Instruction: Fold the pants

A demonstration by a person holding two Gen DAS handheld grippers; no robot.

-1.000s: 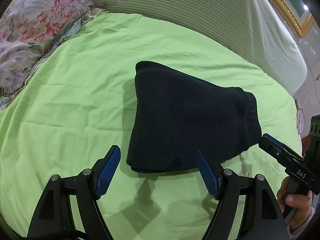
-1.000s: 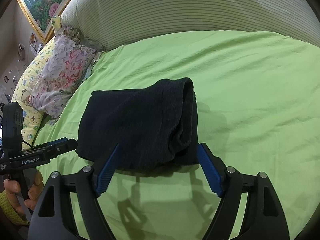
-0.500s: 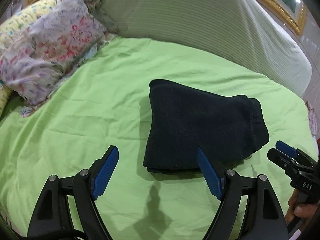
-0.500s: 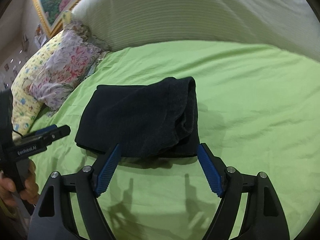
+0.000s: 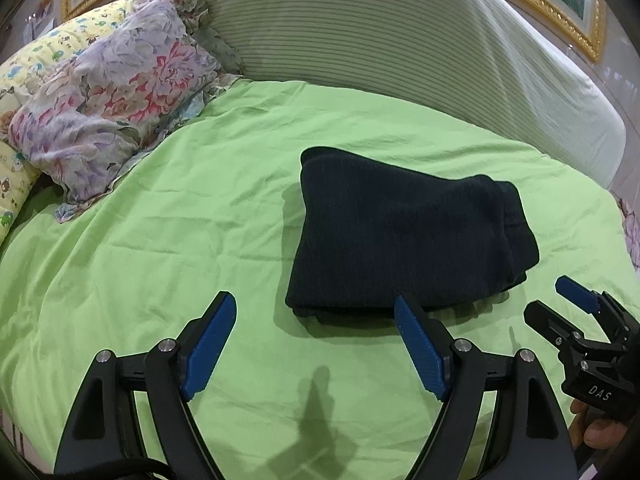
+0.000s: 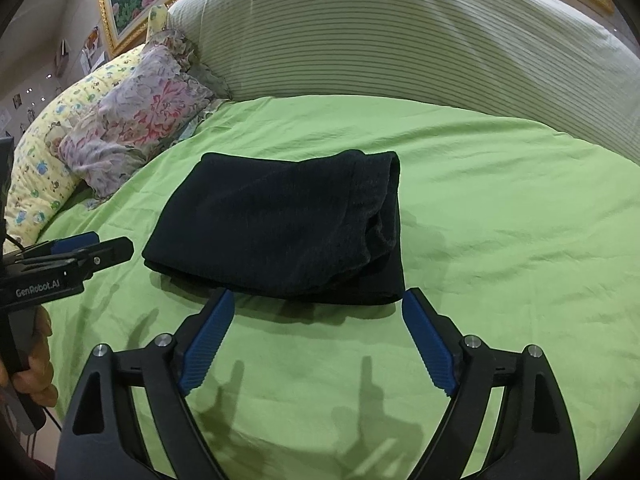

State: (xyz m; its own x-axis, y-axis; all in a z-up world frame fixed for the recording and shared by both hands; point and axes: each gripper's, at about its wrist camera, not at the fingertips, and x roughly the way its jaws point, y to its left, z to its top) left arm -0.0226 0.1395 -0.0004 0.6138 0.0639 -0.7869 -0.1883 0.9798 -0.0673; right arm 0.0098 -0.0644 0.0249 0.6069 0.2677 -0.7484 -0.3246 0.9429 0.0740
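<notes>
Folded dark pants [image 5: 404, 240] lie on the green bed [image 5: 160, 248] just ahead of the left hand-held gripper [image 5: 316, 344] and right hand-held gripper [image 6: 316, 336], both spread wide, holding nothing

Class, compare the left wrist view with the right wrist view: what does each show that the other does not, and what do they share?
Only the left wrist view shows the right gripper from the side, marked "DAS", at the right edge.

Only the right wrist view shows the left gripper from the side, marked "GenRobot.AI", and the rolled open end of the pants facing the camera.

Both show the folded dark pants lying on the green sheet, the flowered pillow, the striped headboard, a gold picture frame, and open jaws holding nothing.
</notes>
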